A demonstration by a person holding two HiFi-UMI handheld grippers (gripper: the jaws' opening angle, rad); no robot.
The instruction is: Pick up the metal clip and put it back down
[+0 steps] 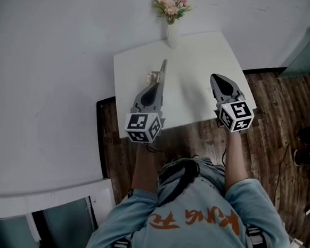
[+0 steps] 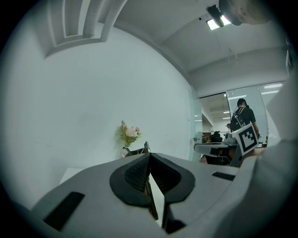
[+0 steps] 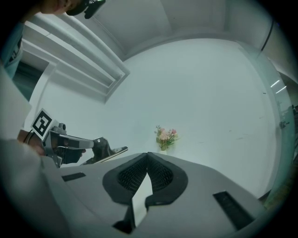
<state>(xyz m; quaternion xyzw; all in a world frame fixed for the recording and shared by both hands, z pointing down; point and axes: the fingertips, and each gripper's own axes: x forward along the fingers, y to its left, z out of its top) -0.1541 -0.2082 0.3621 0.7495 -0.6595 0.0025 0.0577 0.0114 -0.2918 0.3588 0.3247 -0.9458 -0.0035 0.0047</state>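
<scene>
Here, left gripper [image 1: 159, 85] clamps the metal clip [image 1: 163, 69], right gripper [image 1: 217, 78] clenched empty, flower vase [image 1: 172, 36] beyond.

**Fig. White square table, seen from above, with the one thing that stands on it.**

The table [image 1: 198, 58] stands on a dark plank floor [image 1: 282, 105], its far edge against a white wall [image 1: 44, 76]. A slim white vase [image 1: 172, 36] of pink flowers [image 1: 171, 6] stands upright at the middle of that far edge. It is ahead of the left gripper [image 1: 157, 86] and a little to its right, and ahead and to the left of the right gripper [image 1: 217, 81], well apart from both. The top beneath both grippers is plain white.
</scene>
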